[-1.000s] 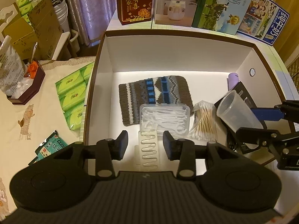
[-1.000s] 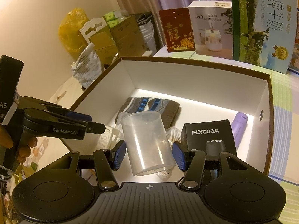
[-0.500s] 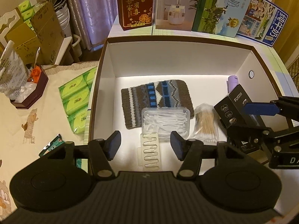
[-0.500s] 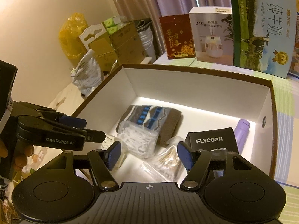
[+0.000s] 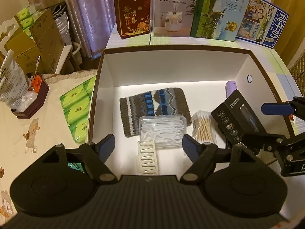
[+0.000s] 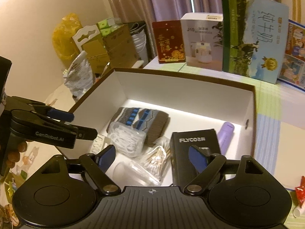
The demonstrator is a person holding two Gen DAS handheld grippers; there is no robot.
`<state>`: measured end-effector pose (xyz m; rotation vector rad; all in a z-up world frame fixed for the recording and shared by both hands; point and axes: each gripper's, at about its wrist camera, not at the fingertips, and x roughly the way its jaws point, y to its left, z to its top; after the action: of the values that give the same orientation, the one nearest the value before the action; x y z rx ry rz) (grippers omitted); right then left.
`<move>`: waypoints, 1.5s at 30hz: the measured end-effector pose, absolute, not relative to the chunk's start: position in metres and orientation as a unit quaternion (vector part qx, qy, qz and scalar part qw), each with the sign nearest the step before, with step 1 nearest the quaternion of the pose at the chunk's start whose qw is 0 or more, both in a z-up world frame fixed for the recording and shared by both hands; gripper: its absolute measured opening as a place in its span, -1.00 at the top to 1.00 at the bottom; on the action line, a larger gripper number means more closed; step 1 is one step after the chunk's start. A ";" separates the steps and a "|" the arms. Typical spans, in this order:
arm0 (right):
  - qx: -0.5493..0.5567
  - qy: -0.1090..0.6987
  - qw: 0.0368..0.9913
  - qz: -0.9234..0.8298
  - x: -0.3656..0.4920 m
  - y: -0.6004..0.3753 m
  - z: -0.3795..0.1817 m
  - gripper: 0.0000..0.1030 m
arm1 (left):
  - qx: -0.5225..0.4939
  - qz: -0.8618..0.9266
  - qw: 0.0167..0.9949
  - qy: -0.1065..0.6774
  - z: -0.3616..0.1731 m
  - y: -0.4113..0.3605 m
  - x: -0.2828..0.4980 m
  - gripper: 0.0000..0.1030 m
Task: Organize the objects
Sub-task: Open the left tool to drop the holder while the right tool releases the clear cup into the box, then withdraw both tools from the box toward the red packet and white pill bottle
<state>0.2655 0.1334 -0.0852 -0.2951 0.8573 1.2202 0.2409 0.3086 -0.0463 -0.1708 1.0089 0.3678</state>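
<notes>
A white box with a brown rim (image 5: 171, 49) (image 6: 183, 76) holds a knitted pouch (image 5: 154, 106) (image 6: 141, 120), a clear case of floss picks (image 5: 162, 130) (image 6: 126, 140), a bag of cotton swabs (image 5: 203, 126) (image 6: 156, 159), a black FLYCO box (image 5: 238, 118) (image 6: 190, 145), a purple tube (image 5: 231, 88) (image 6: 225, 133) and a clip card (image 5: 147, 158). A clear plastic cup (image 6: 133, 172) lies on its side at the box's near edge. My left gripper (image 5: 148, 147) (image 6: 63, 122) is open and empty above the box front. My right gripper (image 6: 151, 157) (image 5: 266, 122) is open and empty.
Cartons (image 5: 219, 11) and a red gift box (image 5: 133, 14) stand behind the box. Green tissue packs (image 5: 76, 106) and a dark tray (image 5: 32, 103) lie on the table to the left. A red wrapper (image 6: 300, 192) lies at right.
My right gripper let go of the clear cup, opened wide and pulled back. The cup now lies in the box. My left gripper opened wider and drew back a little.
</notes>
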 end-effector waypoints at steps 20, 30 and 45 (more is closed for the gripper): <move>-0.107 0.380 0.751 0.529 0.266 0.069 -0.062 -0.71 | -0.075 0.162 0.874 0.452 -0.018 0.259 0.224 -0.57; -0.084 0.381 0.763 0.515 0.266 0.015 -0.054 -0.72 | -0.085 0.148 0.882 0.440 -0.008 0.214 0.210 -0.57; -0.065 0.407 0.784 0.465 0.279 -0.097 -0.055 -0.73 | -0.099 0.093 0.883 0.449 -0.013 0.117 0.206 -0.58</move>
<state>0.2789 -0.0973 -0.0554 -0.1394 0.8784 1.0029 0.2057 0.1173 -0.0130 -0.2065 0.9356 0.1933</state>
